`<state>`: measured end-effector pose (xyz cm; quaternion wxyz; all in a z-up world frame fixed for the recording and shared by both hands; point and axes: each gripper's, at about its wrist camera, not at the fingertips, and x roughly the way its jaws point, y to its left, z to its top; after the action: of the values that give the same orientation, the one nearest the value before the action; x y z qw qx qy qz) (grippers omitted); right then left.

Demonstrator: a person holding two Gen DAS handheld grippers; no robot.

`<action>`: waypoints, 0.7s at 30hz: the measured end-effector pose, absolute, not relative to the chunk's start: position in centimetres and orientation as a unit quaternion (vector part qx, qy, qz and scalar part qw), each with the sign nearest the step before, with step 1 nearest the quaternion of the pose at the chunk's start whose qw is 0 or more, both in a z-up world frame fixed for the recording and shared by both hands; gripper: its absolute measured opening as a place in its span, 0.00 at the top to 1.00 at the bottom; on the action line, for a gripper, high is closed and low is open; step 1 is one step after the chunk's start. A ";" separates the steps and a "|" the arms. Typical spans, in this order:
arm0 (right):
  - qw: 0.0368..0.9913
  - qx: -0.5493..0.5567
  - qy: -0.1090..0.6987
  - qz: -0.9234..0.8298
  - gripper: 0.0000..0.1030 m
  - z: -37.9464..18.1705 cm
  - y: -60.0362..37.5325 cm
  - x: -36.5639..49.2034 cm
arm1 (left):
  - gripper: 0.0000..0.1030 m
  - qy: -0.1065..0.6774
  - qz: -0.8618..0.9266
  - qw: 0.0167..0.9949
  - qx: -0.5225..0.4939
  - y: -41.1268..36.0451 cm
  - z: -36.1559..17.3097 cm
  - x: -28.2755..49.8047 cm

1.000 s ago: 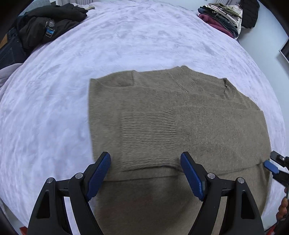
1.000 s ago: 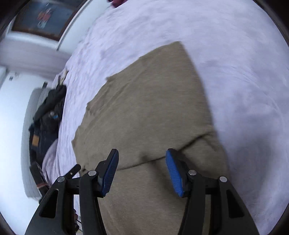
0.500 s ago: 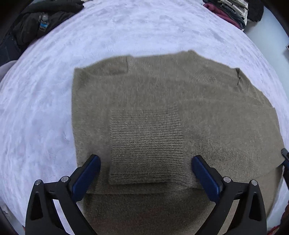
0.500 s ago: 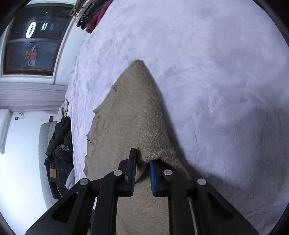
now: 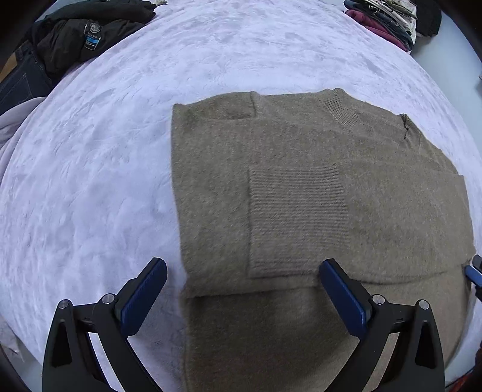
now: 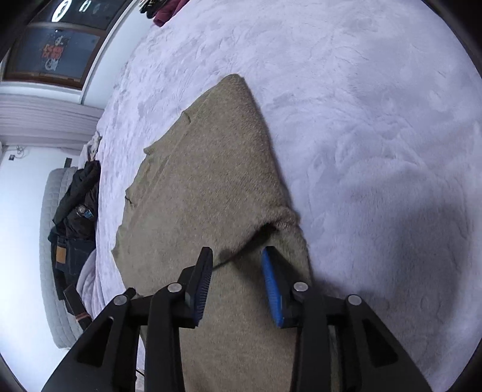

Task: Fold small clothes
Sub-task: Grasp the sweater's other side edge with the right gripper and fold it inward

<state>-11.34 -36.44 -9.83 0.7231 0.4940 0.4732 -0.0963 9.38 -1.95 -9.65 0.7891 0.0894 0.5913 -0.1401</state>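
Both claws have just opened off the sweater [image 5: 301, 181], its hem cut off below.

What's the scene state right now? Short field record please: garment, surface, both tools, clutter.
garment: tan sweater, lying flat, sleeve folded across its body, ribbed cuff on top
surface: pale lilac plush blanket
left tool: wide open, over the sweater's left edge, nothing gripped
right tool: just reopened, jaws apart, sweater's folded edge between them, not pinched
clutter: dark jacket and jeans; stack of clothes
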 end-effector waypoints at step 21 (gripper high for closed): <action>0.778 0.378 0.492 -0.098 0.49 -6.6 -38.4 -7.0 | 0.00 0.600 -0.166 0.782 0.012 3.4 -8.8 17.6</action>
<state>-6.99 -38.37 -6.63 0.7778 0.3783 0.4924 -0.0976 17.57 3.42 -8.80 0.7823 0.0123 0.6001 -0.1664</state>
